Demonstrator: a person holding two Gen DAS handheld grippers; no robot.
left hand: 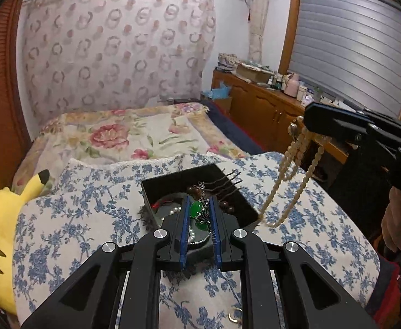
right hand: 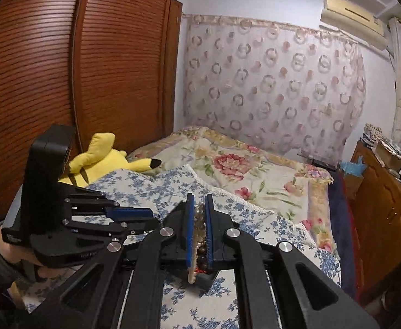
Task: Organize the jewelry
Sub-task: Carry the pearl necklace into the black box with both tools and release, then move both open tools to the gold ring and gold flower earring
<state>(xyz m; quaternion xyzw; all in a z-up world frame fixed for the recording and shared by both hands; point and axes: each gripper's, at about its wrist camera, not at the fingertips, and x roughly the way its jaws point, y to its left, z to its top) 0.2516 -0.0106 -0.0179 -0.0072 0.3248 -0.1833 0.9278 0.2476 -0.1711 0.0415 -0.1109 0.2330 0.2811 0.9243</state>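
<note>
Left hand-held gripper [left hand: 199, 213], tilted downward with blue pads nearly together on a green-stoned ornament [left hand: 199, 210]; right hand-held gripper [right hand: 199, 230], likewise tilted, pads clamping a pearl strand [right hand: 199, 227], fist [left hand: 399, 219] round its handle.

Blue-flowered quilt [left hand: 77, 219] over a rose-patterned bedspread [left hand: 134, 137], yellow plush toy [left hand: 3, 219] at the left edge, ring-patterned curtain [left hand: 118, 54] behind, slatted wooden wardrobe [right hand: 49, 68], cluttered wooden cabinet [left hand: 269, 101] under a shuttered window [left hand: 351, 41].

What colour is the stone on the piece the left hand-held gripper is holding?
Bright green, set in dark silvery metalwork. It shows best in the left wrist view, between the left hand-held gripper pads.
</note>
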